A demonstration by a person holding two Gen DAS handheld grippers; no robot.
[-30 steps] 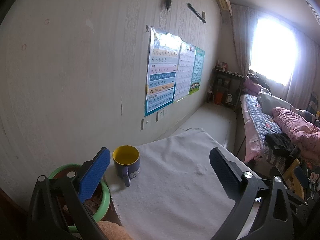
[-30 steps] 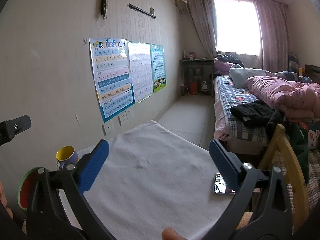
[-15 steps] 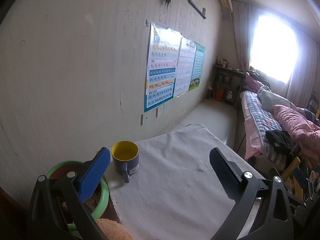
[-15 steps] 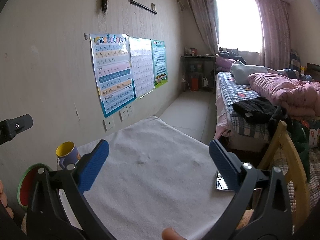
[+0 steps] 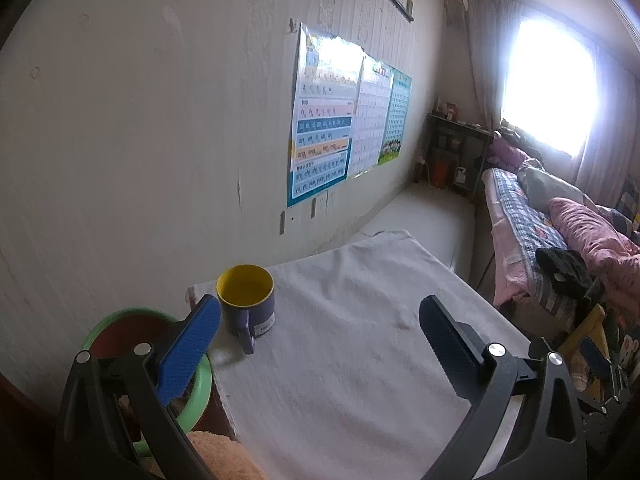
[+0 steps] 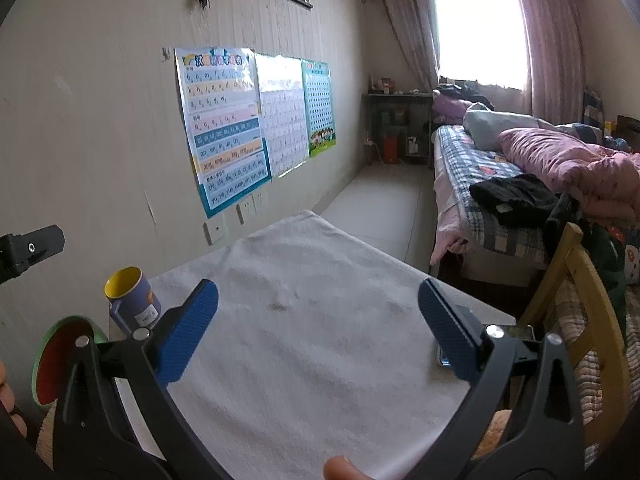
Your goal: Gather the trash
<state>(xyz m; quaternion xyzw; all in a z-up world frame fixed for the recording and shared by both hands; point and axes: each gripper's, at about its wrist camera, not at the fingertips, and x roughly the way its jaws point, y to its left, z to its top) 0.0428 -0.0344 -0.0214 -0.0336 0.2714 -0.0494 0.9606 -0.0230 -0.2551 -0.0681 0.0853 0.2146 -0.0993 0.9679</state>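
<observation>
Both my grippers, left [image 5: 320, 336] and right [image 6: 318, 326], fingers spread wide and empty over the counter [image 5: 344, 360], mug [image 5: 247, 300] nearby.

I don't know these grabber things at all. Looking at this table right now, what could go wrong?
The mug stands near the corner of the white cloth, just past the open left gripper; a careless sweep might tip it toward the green bin below. A phone lies at the cloth's edge beside the open right gripper and could be nudged off. No obvious trash shows on the cloth, so something useful might be grabbed by mistake.
</observation>
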